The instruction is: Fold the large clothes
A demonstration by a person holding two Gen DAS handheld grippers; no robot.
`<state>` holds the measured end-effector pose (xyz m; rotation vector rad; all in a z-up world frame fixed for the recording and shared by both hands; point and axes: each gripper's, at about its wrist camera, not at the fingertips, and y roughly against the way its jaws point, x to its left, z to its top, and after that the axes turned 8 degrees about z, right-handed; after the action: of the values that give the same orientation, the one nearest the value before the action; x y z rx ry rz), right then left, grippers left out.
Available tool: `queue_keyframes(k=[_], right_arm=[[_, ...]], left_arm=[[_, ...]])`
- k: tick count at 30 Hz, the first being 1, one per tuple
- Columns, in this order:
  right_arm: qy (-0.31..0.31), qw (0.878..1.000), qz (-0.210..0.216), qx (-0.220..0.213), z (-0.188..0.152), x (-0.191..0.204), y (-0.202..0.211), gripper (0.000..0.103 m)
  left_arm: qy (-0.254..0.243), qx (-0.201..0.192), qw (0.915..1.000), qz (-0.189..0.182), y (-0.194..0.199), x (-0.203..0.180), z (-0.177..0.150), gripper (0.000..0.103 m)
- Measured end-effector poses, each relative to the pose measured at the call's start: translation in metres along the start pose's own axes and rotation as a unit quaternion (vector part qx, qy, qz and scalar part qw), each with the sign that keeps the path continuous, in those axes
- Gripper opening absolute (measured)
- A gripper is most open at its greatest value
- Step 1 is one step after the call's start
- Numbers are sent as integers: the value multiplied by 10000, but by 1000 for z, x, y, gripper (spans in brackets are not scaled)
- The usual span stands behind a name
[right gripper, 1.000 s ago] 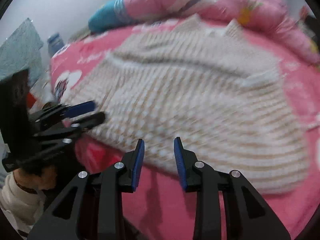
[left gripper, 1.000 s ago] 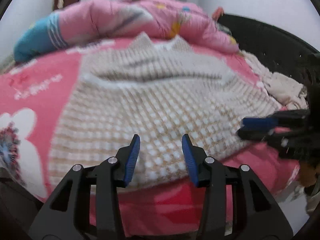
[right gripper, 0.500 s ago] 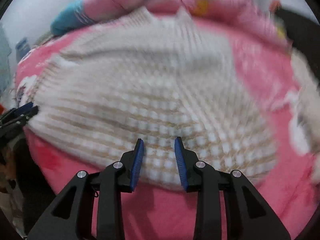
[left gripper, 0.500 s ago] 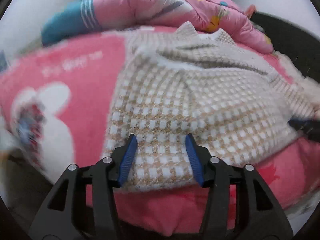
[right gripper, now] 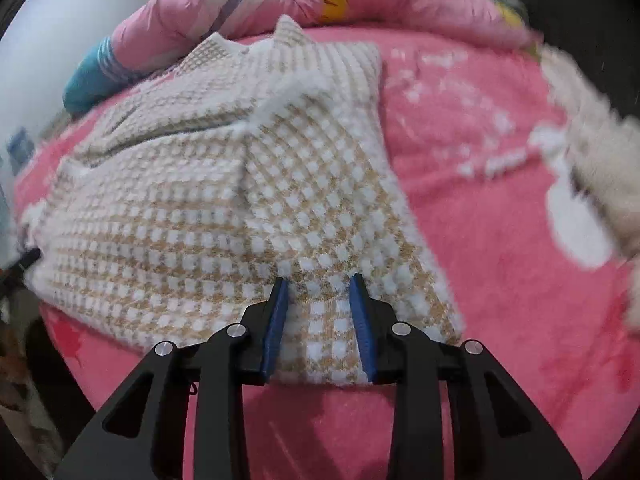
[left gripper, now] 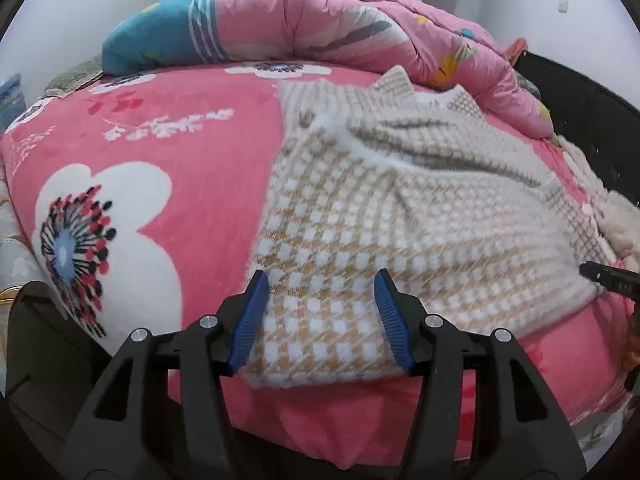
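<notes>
So the sweater (left gripper: 400,216) (right gripper: 224,200), a fuzzy white and tan checked knit, is lying on the pink flowered blanket (left gripper: 180,184) (right gripper: 480,208) that covers the bed. It looks like both sides are already folded in toward the middle, with the collar points sticking up at the far end, right against the rolled-up pink quilt (left gripper: 340,28) (right gripper: 280,4). The hem is at the near edge of the bed, closest to you.

Your left gripper (left gripper: 320,288) sits over the hem's left corner. Its jaws are opening, roughly half spread, and the knit shows between the blue pads (left gripper: 250,316), but the pads don't look pressed onto it, so nothing's actually held. From that camera you can also spot the black tip of your other gripper poking in at the right edge by the sweater.

Your right gripper (right gripper: 318,292) is over the hem near its right corner. Its jaws are opening too, narrower than the left one's, with fabric between the pads (right gripper: 276,324) but not pinched as far as I can see.

Off to the right there's a cream fluffy garment (left gripper: 616,216) (right gripper: 592,152) lying on the blanket, well apart from the sweater in the right view. The quilt's left end is blue with white stripes.
</notes>
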<state>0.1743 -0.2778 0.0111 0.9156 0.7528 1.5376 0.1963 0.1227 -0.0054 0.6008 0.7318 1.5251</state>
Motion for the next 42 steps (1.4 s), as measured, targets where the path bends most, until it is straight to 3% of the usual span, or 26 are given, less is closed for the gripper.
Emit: queue_keyframes(k=[3, 7, 12, 14, 17, 19, 24, 26, 27, 35, 37, 42], right_arm=[[75, 9987, 398, -322, 7, 29, 23, 59], [565, 9937, 738, -632, 14, 66, 36, 70], [775, 9900, 1130, -339, 27, 96, -5, 70], [836, 9913, 1012, 117, 22, 102, -44, 75], [774, 9909, 1080, 188, 24, 97, -56, 78], [665, 9914, 1094, 255, 29, 95, -47, 78], [637, 9933, 959, -129, 36, 89, -22, 78], [676, 9948, 759, 43, 39, 87, -36, 82], [614, 9943, 805, 340, 35, 83, -53, 86], [447, 9932, 987, 424, 37, 76, -56, 90], [359, 9920, 1110, 478, 36, 74, -56, 97], [278, 9910, 1218, 480, 38, 74, -60, 97]], left_arm=[[-161, -219, 9996, 83, 16, -13, 8, 67], [-352, -124, 9992, -159, 15, -37, 21, 82], [-641, 489, 9966, 167, -31, -74, 22, 89], [-727, 584, 9947, 436, -48, -81, 15, 96], [-814, 382, 9935, 696, -49, -88, 9, 96], [-740, 436, 9942, 645, -50, -85, 11, 96], [-697, 459, 9944, 645, -50, -83, 12, 96], [-667, 462, 9946, 653, -52, -81, 13, 96], [-678, 479, 9943, 667, -52, -81, 14, 96], [-708, 479, 9938, 707, -52, -84, 14, 96], [-699, 470, 9940, 697, -52, -84, 14, 96], [-702, 480, 9939, 698, -53, -84, 14, 96]])
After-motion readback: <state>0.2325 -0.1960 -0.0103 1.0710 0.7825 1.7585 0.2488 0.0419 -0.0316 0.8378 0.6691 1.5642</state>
